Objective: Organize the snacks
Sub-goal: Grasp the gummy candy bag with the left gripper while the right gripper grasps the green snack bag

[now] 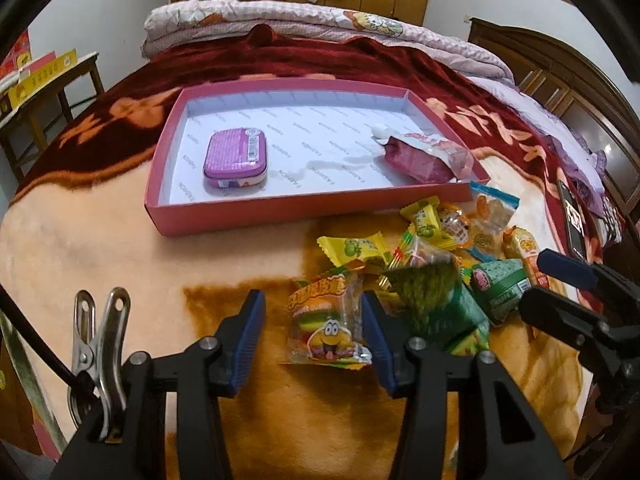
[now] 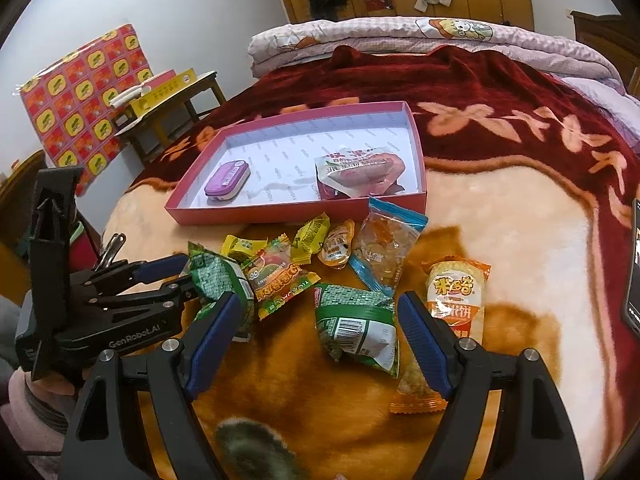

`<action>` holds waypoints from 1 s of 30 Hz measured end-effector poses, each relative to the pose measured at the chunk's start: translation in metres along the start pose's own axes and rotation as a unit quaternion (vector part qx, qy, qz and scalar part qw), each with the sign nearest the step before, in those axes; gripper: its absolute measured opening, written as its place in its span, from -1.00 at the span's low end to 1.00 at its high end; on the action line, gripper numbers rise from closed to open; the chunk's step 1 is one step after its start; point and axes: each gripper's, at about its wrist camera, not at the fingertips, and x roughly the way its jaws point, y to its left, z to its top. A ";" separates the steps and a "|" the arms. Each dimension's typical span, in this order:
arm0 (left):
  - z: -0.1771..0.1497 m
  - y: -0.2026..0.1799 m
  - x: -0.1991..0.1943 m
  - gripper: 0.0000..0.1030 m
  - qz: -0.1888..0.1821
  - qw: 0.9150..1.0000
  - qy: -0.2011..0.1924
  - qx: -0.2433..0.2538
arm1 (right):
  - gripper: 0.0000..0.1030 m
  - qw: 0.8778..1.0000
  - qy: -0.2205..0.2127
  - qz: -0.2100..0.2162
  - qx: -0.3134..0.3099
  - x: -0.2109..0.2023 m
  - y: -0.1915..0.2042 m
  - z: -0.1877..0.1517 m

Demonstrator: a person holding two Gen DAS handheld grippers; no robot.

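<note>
We have both grippers low over the snack pile on the blanket (image 1: 120,248), just in front of the pink box (image 1: 240,216). The left gripper (image 1: 312,336) has its fingers wide around the burger gummy (image 1: 328,328); its right finger sits against the packet's edge, and the green packs behind crowd that side. The right gripper (image 2: 320,332) is also spread wide, straddling a green pack (image 2: 356,328), with neither pad seeming to touch it yet. The box already holds a purple tin (image 1: 234,158) at its left and a red pouch (image 1: 424,156) at its right; the rest of the snacks lie loose outside it.

The risks, as we judge them:
- The wrappers are slick and puffy — a closing finger may pinch only a crimped edge and the packet could slip out on the lift.
- The left gripper may catch a neighbouring green pack along with the gummy.
- The two grippers are near each other, so moving both toward the box at once could make them collide.
- The soft blanket gives underneath, so pushing down may bury a packet rather than seat it.
</note>
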 end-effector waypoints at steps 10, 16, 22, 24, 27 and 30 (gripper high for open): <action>-0.005 -0.004 0.001 -0.20 -0.002 1.000 0.005 0.013 | 0.60 1.000 -0.002 0.004 -0.016 -0.001 0.012 0.003; -0.006 0.004 -0.011 -0.25 0.014 1.000 -0.014 0.013 | 0.59 1.000 0.000 0.007 -0.022 -0.001 0.018 0.002; -0.008 0.025 -0.020 -0.25 0.034 0.999 -0.017 -0.009 | 0.59 0.999 0.003 0.011 -0.035 0.000 0.028 0.001; -0.010 0.033 -0.022 -0.25 0.038 0.999 -0.017 -0.017 | 0.58 0.999 0.005 0.014 -0.039 0.000 0.032 0.000; -0.015 0.043 -0.026 -0.25 0.041 0.999 -0.017 -0.027 | 0.46 0.999 0.011 0.021 -0.047 0.003 0.039 -0.002; -0.019 0.050 -0.028 -0.25 0.043 0.998 -0.017 -0.035 | 0.37 0.998 0.020 0.032 -0.057 0.006 0.047 -0.004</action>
